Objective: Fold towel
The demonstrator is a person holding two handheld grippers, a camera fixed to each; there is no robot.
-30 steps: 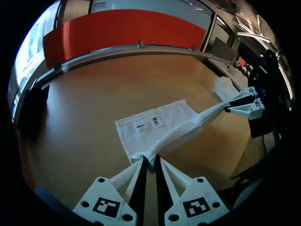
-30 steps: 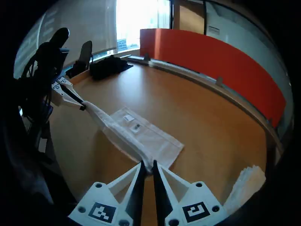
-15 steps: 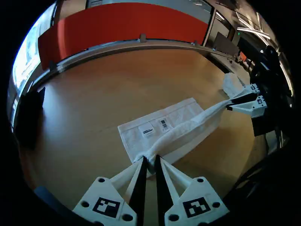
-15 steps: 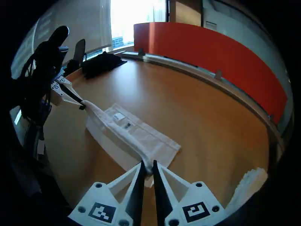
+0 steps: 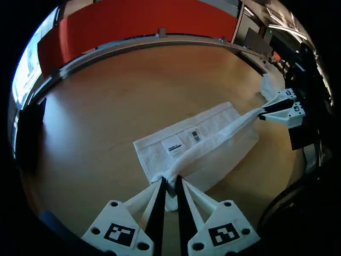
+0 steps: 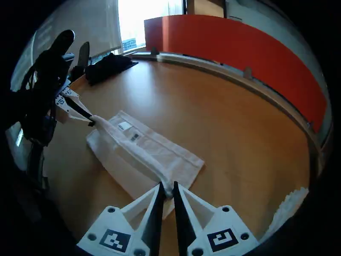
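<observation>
Cloth is pinched in both of my tools. My left gripper (image 5: 168, 182) has its two fingers drawn narrow, with a bunched corner of the white towel (image 5: 213, 153) squeezed between them. My right gripper (image 6: 167, 188) is closed down the same way on another corner of the same towel. Between the two, the lifted edge runs as a gathered, rope-like ridge, pulled fairly straight from one pair of fingertips to the other. The rest of the towel lies spread on the wooden table (image 5: 119, 94) beneath that ridge, one layer reaching out on each side of it. Two small labels (image 5: 172, 145) face up on the flat part near my left gripper; I cannot make out what they say. In the left gripper view my right tool sits far off at the right edge, its white fingers pointing back toward me, a dark hand behind it. In the right gripper view my left tool sits at the far left, also held by a dark hand. A red partition (image 5: 140, 21) curves along the far rim of the table. A dark bundle (image 6: 106, 68) rests on the table's far corner near a bright window (image 6: 145, 17). A stack of white cloth (image 6: 290, 205) sits near the table edge at the lower right of the right gripper view.
</observation>
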